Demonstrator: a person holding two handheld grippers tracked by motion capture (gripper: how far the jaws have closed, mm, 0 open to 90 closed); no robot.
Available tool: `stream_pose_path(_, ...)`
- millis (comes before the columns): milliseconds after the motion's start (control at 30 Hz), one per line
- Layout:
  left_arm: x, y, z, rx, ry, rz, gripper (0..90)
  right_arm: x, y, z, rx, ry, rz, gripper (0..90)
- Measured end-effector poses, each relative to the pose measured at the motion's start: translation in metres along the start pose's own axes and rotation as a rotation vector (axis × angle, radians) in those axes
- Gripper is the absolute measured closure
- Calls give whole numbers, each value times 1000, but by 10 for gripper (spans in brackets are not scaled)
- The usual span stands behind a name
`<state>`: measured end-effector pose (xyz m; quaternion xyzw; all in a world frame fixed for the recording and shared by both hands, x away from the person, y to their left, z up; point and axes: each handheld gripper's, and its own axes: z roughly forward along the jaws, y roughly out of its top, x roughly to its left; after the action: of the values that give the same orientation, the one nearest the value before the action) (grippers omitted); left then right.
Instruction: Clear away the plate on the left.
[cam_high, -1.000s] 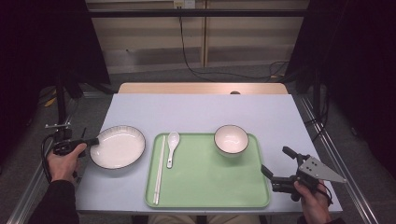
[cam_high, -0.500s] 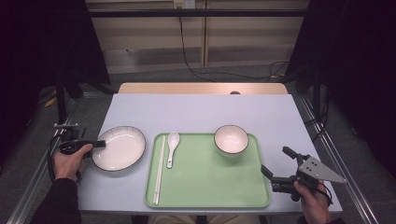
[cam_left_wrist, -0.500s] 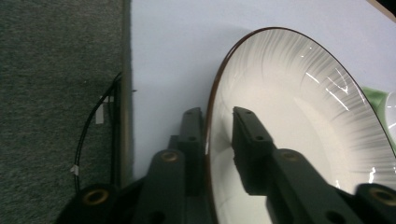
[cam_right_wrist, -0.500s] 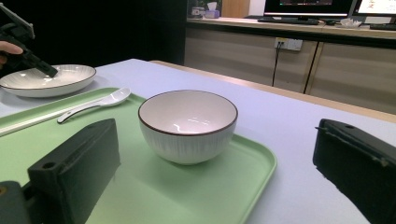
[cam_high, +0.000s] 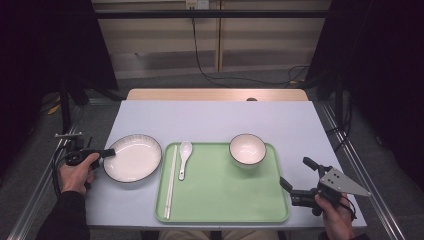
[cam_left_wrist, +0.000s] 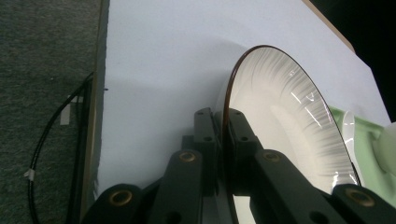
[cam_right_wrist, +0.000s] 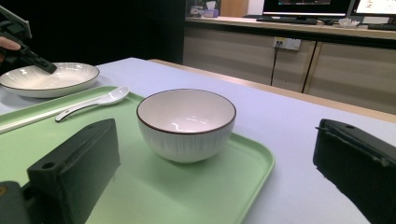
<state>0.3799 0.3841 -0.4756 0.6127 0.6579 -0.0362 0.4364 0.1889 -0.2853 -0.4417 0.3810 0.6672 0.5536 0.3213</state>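
High view: the white plate (cam_high: 133, 157) lies on the pale table (cam_high: 210, 120), just left of the green tray (cam_high: 225, 190), and the left gripper (cam_high: 106, 153) has its jaws clamped on the plate's left rim, having just closed further onto it. Left gripper view shows that dark rim (cam_left_wrist: 227, 121) pinched between the two black jaws. Near the tray's right edge, the right gripper (cam_high: 295, 175) stands with jaws wide apart, holding nothing, facing the bowl (cam_right_wrist: 186, 122) on the tray.
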Motion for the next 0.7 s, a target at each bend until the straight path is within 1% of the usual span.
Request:
stream_pose_path(33, -3, 0, -1, -8, 4, 0, 851, 0, 0, 0, 0, -6, 0, 0)
stream_pose_path(67, -5, 0, -2, -9, 17, 12, 850, 0, 0, 0, 0, -3, 2, 0)
stream_pose_path(100, -6, -1, -3, -17, 13, 11, 851, 0, 0, 0, -1, -3, 2, 0)
stream_pose_path(133, -9, 0, -5, -19, 24, 3, 849, 0, 0, 0, -2, -2, 0, 0)
stream_pose_path(200, -13, -1, -6, -46, 34, 11, 848, 0, 0, 0, -1, -5, -2, 0)
stream_pose_path(233, -15, -3, -8, -66, 32, 10, 846, 0, 0, -1, -1, -3, 1, 0)
stream_pose_path(267, -17, -4, -8, -69, 49, 8, 846, 1, 0, -1, 1, -4, 4, 0)
stream_pose_path(300, -19, -5, -9, -76, 50, 7, 846, 1, 0, -1, -1, -7, 6, 0)
stream_pose_path(333, -20, -5, -10, -74, 59, 5, 845, 1, 0, -1, -4, -4, 6, 0)
stream_pose_path(367, -20, -6, -10, -88, 47, 1, 845, 1, 0, -1, -3, -4, 7, 0)
stream_pose_path(433, -21, -7, -12, -95, 56, 0, 844, 1, 0, 0, -3, -3, 6, 0)
stream_pose_path(467, -22, -7, -13, -106, 53, -6, 845, 1, 0, -1, -4, -2, 9, 0)
stream_pose_path(500, -23, -7, -15, -111, 60, -5, 844, 1, 0, -1, -5, -3, 7, 0)
stream_pose_path(533, -23, -7, -16, -122, 58, -5, 844, 1, 0, -1, -1, -6, 7, 0)
stream_pose_path(567, -25, -7, -19, -123, 53, -12, 843, 0, 0, -1, -2, -6, 7, 0)
stream_pose_path(600, -25, -7, -21, -129, 48, -10, 844, 1, 0, -1, -2, -5, 8, 0)
stream_pose_path(633, -26, -7, -24, -123, 59, -8, 843, 1, 0, -1, -2, -4, 7, 0)
stream_pose_path(700, -29, -9, -28, -147, 45, -12, 844, 1, 0, -1, -3, -5, 7, 0)
